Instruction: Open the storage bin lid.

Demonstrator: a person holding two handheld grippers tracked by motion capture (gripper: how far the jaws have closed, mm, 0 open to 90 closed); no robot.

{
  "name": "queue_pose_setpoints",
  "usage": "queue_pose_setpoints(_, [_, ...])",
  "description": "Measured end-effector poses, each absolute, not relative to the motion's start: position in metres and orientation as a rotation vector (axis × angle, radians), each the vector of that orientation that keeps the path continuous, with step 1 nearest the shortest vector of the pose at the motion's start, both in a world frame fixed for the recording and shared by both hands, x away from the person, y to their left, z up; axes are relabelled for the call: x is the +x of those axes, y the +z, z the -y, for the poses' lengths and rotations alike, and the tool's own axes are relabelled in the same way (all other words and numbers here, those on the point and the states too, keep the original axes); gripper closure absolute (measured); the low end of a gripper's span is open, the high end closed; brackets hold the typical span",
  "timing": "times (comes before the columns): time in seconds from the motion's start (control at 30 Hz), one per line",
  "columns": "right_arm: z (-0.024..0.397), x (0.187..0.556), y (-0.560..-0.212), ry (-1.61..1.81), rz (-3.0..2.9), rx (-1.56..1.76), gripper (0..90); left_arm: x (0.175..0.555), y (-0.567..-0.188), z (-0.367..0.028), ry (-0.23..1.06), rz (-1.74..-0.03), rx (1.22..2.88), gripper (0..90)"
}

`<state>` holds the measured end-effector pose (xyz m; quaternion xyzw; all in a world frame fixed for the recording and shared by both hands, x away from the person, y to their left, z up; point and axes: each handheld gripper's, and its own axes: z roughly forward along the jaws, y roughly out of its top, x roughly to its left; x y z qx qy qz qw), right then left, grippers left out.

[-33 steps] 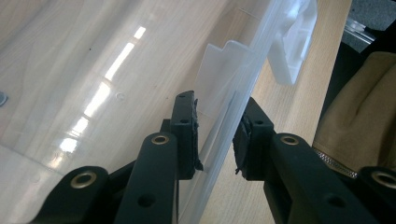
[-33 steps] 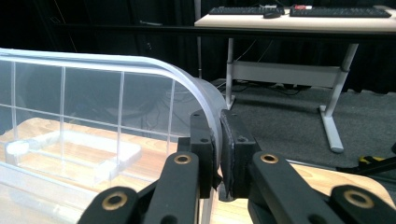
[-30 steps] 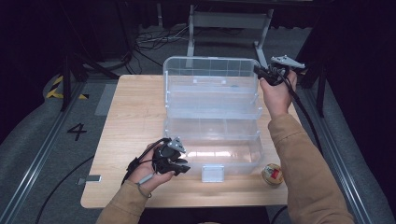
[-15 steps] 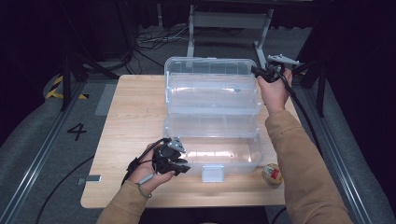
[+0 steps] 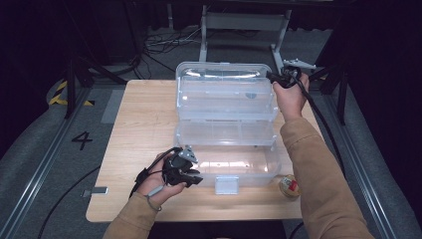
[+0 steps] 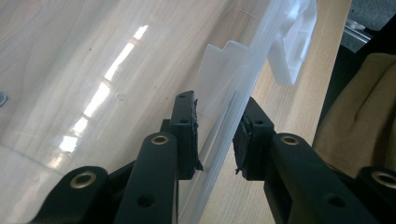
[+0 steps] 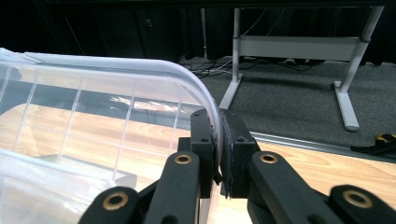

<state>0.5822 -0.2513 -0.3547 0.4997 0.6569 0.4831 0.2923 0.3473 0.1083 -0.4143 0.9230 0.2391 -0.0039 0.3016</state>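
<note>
Tape roll [image 5: 288,185] right of box [image 5: 226,124]

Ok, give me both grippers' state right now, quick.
Left gripper: open, jaws astride the clear box's front wall.
Right gripper: shut on the lid rim.

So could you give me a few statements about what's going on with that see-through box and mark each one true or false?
1. The right gripper pinches the rim of the clear lid, which stands open. True.
2. The left gripper is clamped tight on the box wall. False: its fingers straddle the wall with gaps on both sides.
3. A small round object lies on the wooden table near the box's front right corner. True.
4. The clear box is packed with tools. False: the parts that can be seen look bare.
5. The white latch sits on the box's front. True.
</note>
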Motion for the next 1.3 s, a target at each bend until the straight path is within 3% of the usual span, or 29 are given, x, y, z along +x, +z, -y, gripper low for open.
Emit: queue_pose_setpoints(1.3, [0.258, 0.599, -0.375, 1.331, -1.784, 1.4, 84.8, 0.348, -0.414, -0.108, -0.01, -0.631, 2.451, 72.3])
